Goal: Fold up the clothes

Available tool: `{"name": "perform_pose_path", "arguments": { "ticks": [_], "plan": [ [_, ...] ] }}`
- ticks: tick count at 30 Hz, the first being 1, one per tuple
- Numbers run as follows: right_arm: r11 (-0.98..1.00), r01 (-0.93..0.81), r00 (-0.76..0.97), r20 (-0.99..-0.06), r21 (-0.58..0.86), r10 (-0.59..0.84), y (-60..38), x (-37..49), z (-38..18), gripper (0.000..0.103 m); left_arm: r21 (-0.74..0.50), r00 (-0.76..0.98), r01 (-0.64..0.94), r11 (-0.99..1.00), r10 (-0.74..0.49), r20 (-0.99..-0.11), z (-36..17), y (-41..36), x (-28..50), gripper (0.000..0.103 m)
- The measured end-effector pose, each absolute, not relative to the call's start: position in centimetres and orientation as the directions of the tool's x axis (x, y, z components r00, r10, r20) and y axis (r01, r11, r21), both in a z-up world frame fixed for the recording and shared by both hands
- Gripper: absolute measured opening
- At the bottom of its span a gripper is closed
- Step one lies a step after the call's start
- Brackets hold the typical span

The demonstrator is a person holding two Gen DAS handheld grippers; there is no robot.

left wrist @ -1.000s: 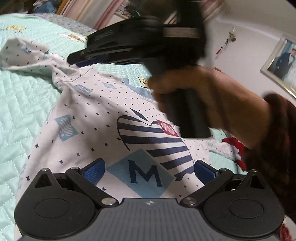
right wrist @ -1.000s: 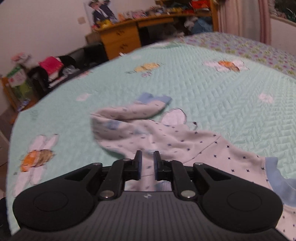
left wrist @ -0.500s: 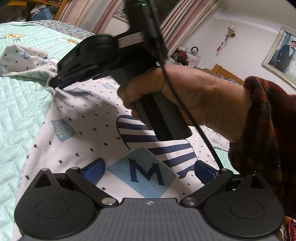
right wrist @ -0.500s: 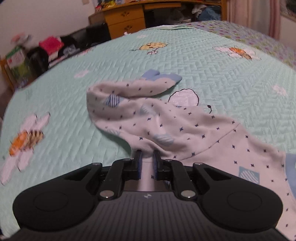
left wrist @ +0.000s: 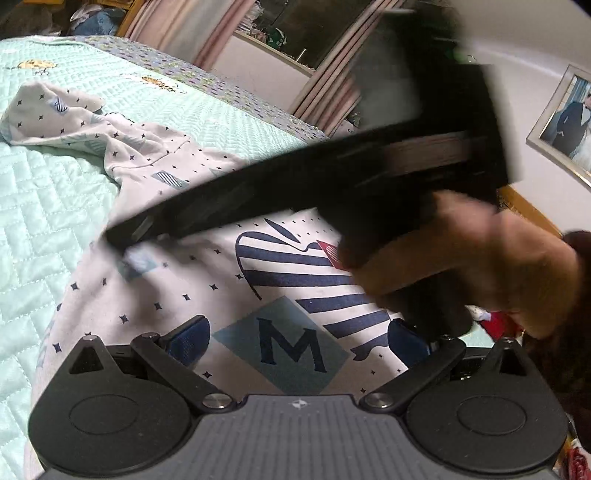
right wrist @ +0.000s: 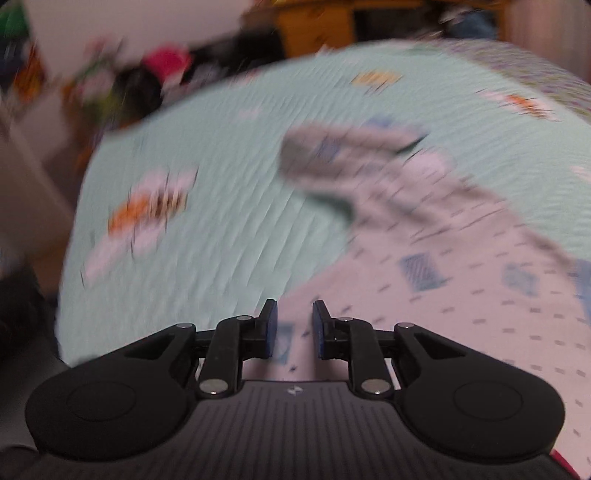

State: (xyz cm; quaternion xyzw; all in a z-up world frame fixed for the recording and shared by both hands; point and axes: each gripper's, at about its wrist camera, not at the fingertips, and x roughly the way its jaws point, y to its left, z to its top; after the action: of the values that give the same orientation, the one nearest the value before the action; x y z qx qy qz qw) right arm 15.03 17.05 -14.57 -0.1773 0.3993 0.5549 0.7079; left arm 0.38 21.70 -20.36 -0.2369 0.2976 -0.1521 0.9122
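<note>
Opening right gripper [right wrist: 294, 328] over shirt [right wrist: 461, 295] (blurred)

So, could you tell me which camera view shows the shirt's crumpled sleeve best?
The left wrist view: the sleeve lies sharp on the quilt, folds and print readable. In the right wrist view the same sleeve is only a motion-blurred smear.

We are in a home bedroom: a bed [left wrist: 48, 206] under a mint quilted bedspread, pink striped curtains [left wrist: 332, 99], a framed portrait [left wrist: 565, 118] on the wall, a wooden dresser [right wrist: 314, 22].
</note>
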Motion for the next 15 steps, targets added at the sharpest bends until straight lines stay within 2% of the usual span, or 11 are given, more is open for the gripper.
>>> {"name": "perform_pose_path", "arguments": {
  "ticks": [5,12,15],
  "plan": [
    [0.283,-0.94,0.053,-0.738,0.19,0.673,19.0,15.7,-15.4,0.018,-0.52,0.778,0.136,0.843,-0.416,-0.471,-20.2,21.6,0.2,0.102],
    [0.316,-0.886,0.066,-0.583,0.339,0.81,15.2,17.1,-12.2,0.022,-0.563,0.774,0.127,0.817,-0.436,-0.458,-19.9,22.1,-0.3,0.102],
    [0.362,-0.875,0.134,-0.557,0.323,0.82,12.5,16.8,-10.7,0.029,-0.602,0.782,0.12,0.79,-0.448,-0.433,-19.5,22.9,-0.4,0.102]
  ]
}}
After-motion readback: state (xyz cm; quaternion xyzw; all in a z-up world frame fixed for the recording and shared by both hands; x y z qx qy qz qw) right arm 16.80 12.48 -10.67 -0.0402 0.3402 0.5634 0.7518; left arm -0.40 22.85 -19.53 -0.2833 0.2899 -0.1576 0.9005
